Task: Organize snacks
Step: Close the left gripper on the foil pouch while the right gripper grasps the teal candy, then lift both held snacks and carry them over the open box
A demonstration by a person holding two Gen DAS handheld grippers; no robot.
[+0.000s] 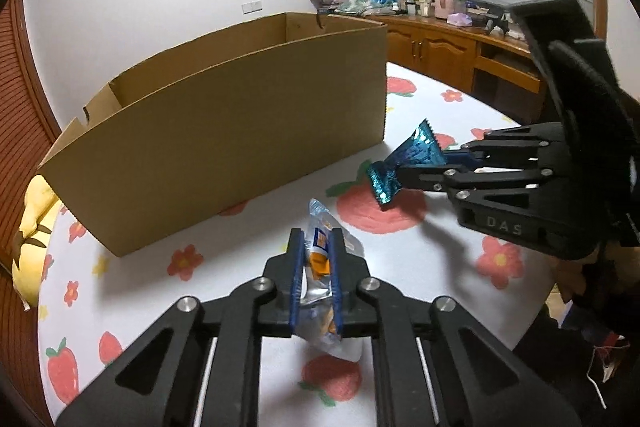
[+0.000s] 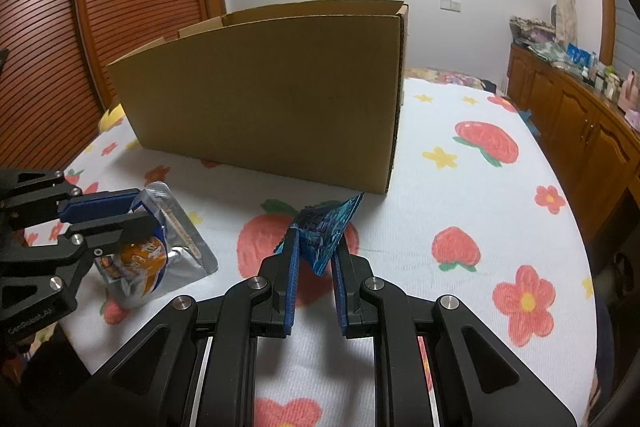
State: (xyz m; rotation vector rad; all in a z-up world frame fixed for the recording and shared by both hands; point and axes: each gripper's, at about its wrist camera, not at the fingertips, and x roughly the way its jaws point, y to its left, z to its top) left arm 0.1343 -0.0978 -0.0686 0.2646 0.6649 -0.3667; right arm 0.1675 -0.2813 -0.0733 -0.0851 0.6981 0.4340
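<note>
Over the strawberry sheet, each gripper's fingers pinch a snack.

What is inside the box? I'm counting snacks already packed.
The box is open-topped, but only its upper inner walls show. Its near wall hides the floor, so any contents cannot be seen. Both visible snacks are outside it, one in each gripper.
</note>
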